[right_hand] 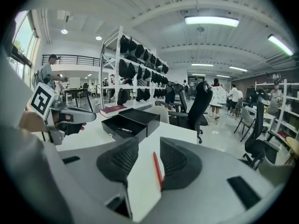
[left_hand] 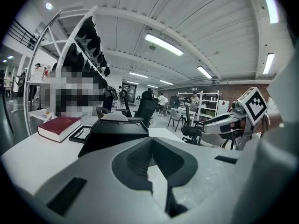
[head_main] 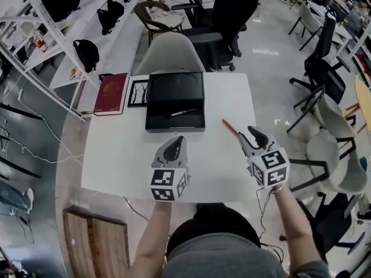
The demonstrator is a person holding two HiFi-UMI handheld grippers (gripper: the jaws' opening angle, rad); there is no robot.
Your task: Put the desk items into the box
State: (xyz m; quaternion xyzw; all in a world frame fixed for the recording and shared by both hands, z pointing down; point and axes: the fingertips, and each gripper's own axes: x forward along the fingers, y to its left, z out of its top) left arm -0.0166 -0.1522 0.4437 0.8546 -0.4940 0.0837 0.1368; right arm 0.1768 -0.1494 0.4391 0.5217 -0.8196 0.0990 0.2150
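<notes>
A black open box (head_main: 174,100) (left_hand: 112,134) (right_hand: 126,125) stands at the back middle of the white table (head_main: 116,155). A dark pen (head_main: 184,112) (right_hand: 124,129) lies inside it. A red pen (head_main: 229,127) (right_hand: 157,169) lies on the table to the box's right. My right gripper (head_main: 250,133) (right_hand: 149,146) is open just behind the red pen's near end, which shows in the gap between its jaws. My left gripper (head_main: 177,141) (left_hand: 151,141) hovers in front of the box, shut and holding nothing.
A red book (head_main: 111,92) (left_hand: 60,126) and a small black picture frame (head_main: 138,92) (left_hand: 81,133) lie left of the box. A white chair (head_main: 169,51) and a black office chair (head_main: 226,16) stand behind the table. White shelving (head_main: 52,28) runs along the left.
</notes>
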